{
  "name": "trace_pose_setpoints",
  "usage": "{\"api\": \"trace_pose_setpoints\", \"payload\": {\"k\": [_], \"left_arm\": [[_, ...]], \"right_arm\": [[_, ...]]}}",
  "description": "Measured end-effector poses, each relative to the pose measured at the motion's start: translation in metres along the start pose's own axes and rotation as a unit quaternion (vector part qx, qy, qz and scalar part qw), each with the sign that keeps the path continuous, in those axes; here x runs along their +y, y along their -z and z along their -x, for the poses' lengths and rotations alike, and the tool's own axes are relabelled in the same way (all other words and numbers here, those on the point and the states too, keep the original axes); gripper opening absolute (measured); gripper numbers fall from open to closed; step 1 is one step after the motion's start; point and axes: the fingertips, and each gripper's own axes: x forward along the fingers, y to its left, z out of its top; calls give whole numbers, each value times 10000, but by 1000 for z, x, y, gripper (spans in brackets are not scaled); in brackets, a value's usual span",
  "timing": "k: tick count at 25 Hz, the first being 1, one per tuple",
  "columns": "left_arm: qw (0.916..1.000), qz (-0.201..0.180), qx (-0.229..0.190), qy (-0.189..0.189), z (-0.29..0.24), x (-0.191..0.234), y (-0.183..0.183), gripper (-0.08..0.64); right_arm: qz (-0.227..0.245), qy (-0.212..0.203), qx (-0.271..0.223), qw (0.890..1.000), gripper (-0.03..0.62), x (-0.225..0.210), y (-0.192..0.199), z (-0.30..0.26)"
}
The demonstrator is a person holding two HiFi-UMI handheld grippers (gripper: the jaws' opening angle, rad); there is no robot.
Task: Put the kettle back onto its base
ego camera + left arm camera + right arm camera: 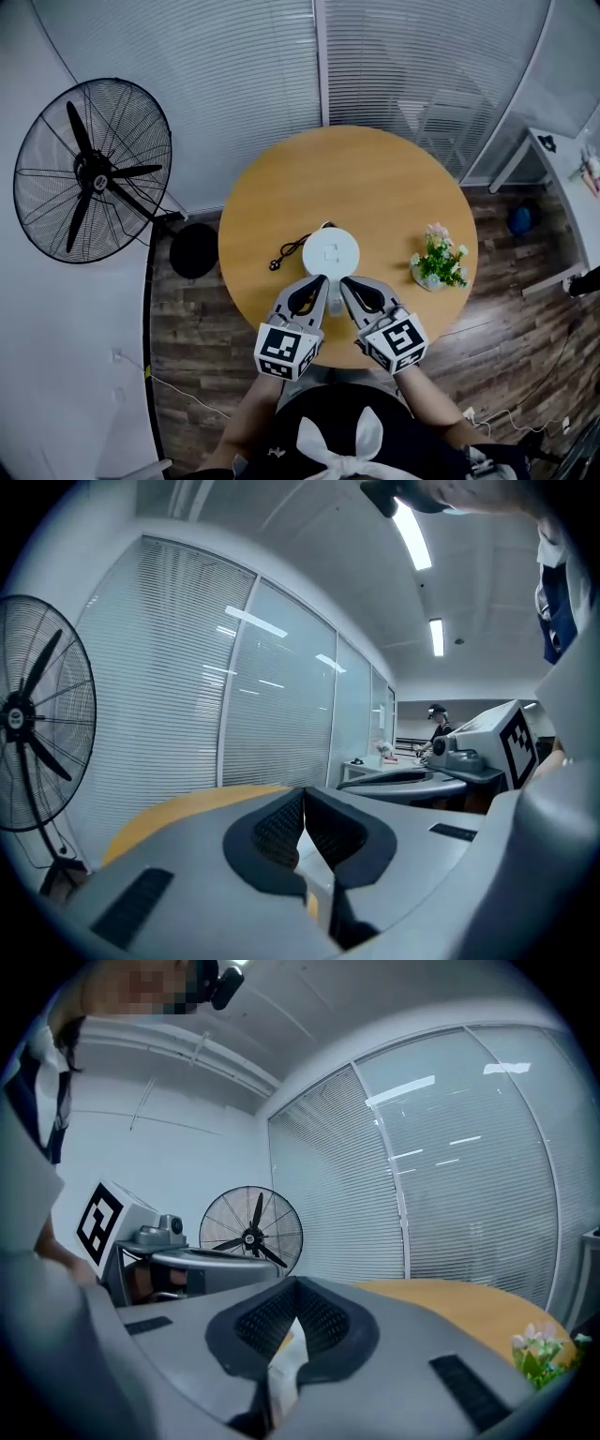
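- Round table (375, 178), centre of frame: the work surface. Its near edge lies below both grippers, so a low approach could knock a gripper body against the rim.
- Kettle (330, 251), the white disc at mid-table, seen from straight above. Whether it already sits on its base cannot be told, as no base shows apart from it. Its smooth round body would probably slip out of a shallow pinch.
- Left gripper (317, 279) and right gripper (349, 281), lower centre, just short of the kettle. Each has its jaws closed together with nothing held between them. Advanced like this, they would shove the kettle rather than grasp it.
- Potted flowers (437, 262), right of the kettle: exposed to a wide swing of the right gripper.
- Cord (298, 246) and plug (276, 264), left of the kettle, lying loose on the wood. A jaw that snagged the cord could drag whatever it is attached to.
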Motion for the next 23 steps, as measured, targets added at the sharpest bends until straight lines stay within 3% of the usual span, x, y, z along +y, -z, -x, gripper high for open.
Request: {"api": "trace_pose_setpoints", "payload": {"k": [23], "left_arm": [[9999, 63, 76, 51, 1, -3, 5, 26]], "right_arm": [[-46, -12, 87, 10000, 21, -3, 4, -2]]}}
